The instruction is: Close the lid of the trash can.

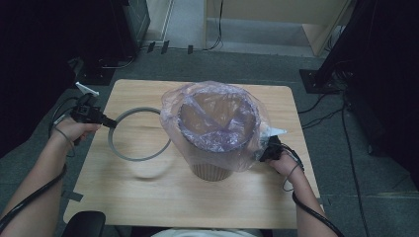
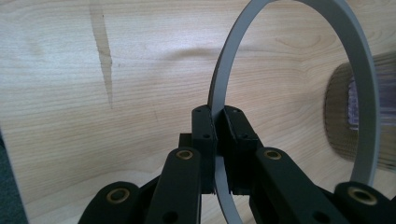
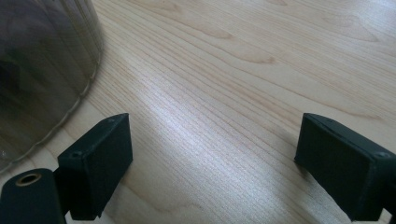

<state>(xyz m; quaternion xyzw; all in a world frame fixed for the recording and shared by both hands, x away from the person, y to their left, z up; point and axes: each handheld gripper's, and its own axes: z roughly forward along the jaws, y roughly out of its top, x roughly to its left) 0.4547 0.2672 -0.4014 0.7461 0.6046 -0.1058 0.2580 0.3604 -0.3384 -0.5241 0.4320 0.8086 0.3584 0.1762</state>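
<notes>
A brown ribbed bin point(image 1: 212, 168) stands in the middle of the wooden table point(image 1: 148, 197), lined with a clear plastic bag point(image 1: 220, 123) that drapes over its rim. My left gripper point(image 1: 109, 122) is shut on a grey ring point(image 1: 114, 148), held above the table left of the bin; in the left gripper view the ring point(image 2: 364, 93) rises from between the jaws of my left gripper point(image 2: 218, 122). My right gripper point(image 1: 262, 154) sits at the bin's right side next to the bag. Its jaws stand wide apart with bare wood between them, my right gripper point(image 3: 212, 144) being open.
The bin's bagged wall point(image 3: 42, 70) lies at the left of the right gripper view. Cables point(image 1: 321, 106) and dark stands point(image 1: 341, 54) sit on the grey floor beyond the table's far edge. A black chair back point(image 1: 84, 224) is at the near edge.
</notes>
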